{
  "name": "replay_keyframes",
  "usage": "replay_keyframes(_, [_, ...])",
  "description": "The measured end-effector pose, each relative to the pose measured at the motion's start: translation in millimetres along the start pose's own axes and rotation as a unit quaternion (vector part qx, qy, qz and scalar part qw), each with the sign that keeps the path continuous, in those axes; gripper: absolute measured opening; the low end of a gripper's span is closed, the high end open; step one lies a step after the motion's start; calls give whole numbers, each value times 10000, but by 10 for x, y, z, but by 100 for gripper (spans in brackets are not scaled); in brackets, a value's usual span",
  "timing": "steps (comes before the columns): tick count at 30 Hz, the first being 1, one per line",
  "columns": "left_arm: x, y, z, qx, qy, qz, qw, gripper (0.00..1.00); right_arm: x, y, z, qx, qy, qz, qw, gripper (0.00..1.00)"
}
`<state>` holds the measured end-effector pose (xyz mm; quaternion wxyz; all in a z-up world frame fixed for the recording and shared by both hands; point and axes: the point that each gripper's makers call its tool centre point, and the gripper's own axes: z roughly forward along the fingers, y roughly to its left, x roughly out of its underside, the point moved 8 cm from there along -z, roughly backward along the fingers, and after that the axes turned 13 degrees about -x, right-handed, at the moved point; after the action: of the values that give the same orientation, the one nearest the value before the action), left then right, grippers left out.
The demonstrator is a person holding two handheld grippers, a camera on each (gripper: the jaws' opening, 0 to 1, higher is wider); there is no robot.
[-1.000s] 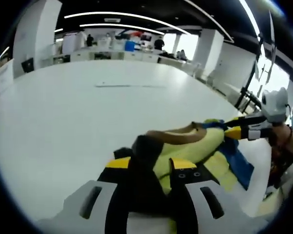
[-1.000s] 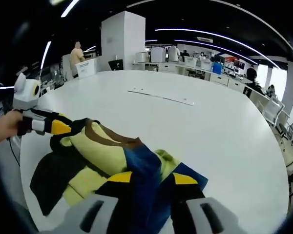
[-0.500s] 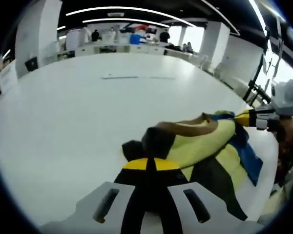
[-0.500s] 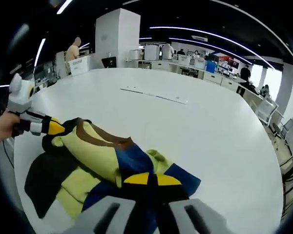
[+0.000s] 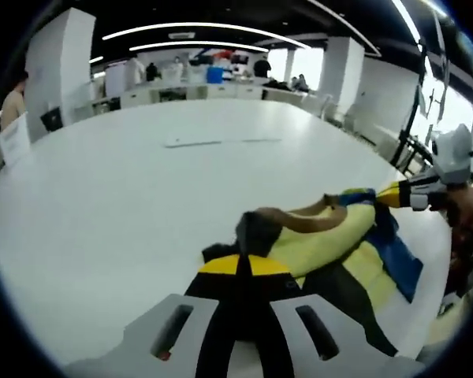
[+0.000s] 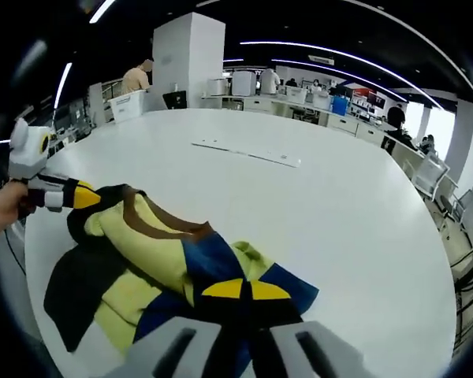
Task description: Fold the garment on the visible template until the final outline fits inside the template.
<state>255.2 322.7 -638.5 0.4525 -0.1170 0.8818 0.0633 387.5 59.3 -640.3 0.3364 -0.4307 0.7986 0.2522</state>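
Garment (image 6: 154, 264) in yellow, blue and black, with a brown collar, lies bunched on the white counter (image 6: 331, 205) near its edge. Left claw (image 5: 242, 265) is clamped on the black part of the garment (image 5: 331, 252), its yellow tips together. Right claw (image 6: 245, 290) is clamped on the blue part, tips together. Farther across the counter lies a thin flat strip (image 6: 246, 153).

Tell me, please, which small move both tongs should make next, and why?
Probably lift and pull apart a little. The left tongs and right tongs are each shut on the yellow, blue and black fabric garment, which lies bunched on the white table, so it needs spreading before folding.
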Motion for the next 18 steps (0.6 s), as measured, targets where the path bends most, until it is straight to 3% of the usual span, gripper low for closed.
replay_keyframes(5, [-78, -5, -49, 54, -116, 14, 9999, 0, -39, 7, -47, -21, 13, -83, 10000, 0])
replay_keyframes(9, [-209, 2, -115, 93, -367, 37, 9993, 0, -98, -3, -110, -5, -38, -96, 9999, 0])
replay_keyframes(18, [-552, 51, -194, 152, -667, 207, 9974, 0, -372, -57, -307, 164, -256, -343, 9989, 0])
